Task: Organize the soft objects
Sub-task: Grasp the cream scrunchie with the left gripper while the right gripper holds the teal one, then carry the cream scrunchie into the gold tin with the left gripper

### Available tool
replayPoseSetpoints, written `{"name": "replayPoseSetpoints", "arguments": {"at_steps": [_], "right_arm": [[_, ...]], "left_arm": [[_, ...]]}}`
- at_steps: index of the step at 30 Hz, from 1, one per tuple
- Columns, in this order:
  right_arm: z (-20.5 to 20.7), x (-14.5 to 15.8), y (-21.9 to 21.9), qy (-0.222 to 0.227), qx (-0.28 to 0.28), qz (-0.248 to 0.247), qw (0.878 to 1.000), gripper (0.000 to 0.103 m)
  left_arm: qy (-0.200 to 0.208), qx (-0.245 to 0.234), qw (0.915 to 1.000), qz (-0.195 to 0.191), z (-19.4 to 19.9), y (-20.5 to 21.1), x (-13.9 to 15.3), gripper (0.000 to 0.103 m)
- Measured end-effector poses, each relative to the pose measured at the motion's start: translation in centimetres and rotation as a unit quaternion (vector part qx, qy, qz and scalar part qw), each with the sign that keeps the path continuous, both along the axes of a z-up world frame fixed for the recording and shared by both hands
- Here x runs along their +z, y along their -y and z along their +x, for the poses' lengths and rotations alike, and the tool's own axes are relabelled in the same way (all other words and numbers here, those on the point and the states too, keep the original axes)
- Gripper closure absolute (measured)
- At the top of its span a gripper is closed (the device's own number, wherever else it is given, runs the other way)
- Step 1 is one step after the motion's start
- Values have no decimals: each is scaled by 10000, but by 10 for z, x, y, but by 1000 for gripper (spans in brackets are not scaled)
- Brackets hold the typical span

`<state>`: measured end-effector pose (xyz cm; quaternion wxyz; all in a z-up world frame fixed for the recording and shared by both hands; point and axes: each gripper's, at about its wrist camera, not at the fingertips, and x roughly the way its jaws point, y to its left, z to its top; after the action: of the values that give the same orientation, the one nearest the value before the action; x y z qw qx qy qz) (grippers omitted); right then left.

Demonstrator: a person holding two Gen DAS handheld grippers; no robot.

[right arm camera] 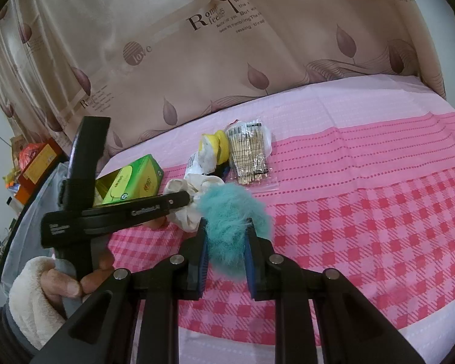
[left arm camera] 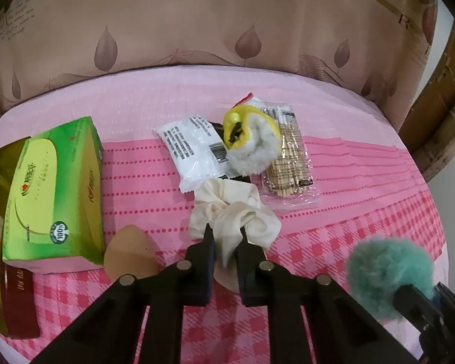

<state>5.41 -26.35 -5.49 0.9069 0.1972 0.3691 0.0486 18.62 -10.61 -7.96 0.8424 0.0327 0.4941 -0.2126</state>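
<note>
My left gripper [left arm camera: 226, 232] is shut on a cream fabric scrunchie [left arm camera: 233, 212], held just above the pink cloth; it also shows in the right wrist view [right arm camera: 186, 209]. My right gripper [right arm camera: 227, 227] is shut on a teal fluffy pom-pom [right arm camera: 232, 221], which appears at the lower right of the left wrist view [left arm camera: 389, 273]. A yellow and grey fluffy item [left arm camera: 251, 142] lies on plastic packets behind the scrunchie. A beige makeup sponge [left arm camera: 130, 253] lies beside the green tissue box [left arm camera: 54, 188].
A white sachet [left arm camera: 191, 148] and a packet of wooden sticks [left arm camera: 289, 157] lie mid-table on the pink cloth [right arm camera: 364, 188]. A curtain [left arm camera: 197, 24] hangs behind. A red and gold box [left arm camera: 15, 300] sits at the left edge. Clutter stands off the table at far left [right arm camera: 30, 163].
</note>
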Motion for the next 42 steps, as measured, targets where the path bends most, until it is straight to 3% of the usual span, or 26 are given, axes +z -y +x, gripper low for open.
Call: {"name": "replayPoseSetpoints", "arguments": {"at_steps": [17, 25, 42], "right_arm": [[2, 0, -2, 8, 13, -90, 10000, 85], [2, -2, -3, -6, 36, -128, 9999, 85], [2, -3, -7, -11, 61, -231, 9997, 85]], "left_arm": [[569, -117, 9983, -49, -33, -22, 52, 93], [1024, -5, 9947, -19, -43, -47, 88, 93], [1378, 702, 9875, 312, -46, -132, 116, 93]]}}
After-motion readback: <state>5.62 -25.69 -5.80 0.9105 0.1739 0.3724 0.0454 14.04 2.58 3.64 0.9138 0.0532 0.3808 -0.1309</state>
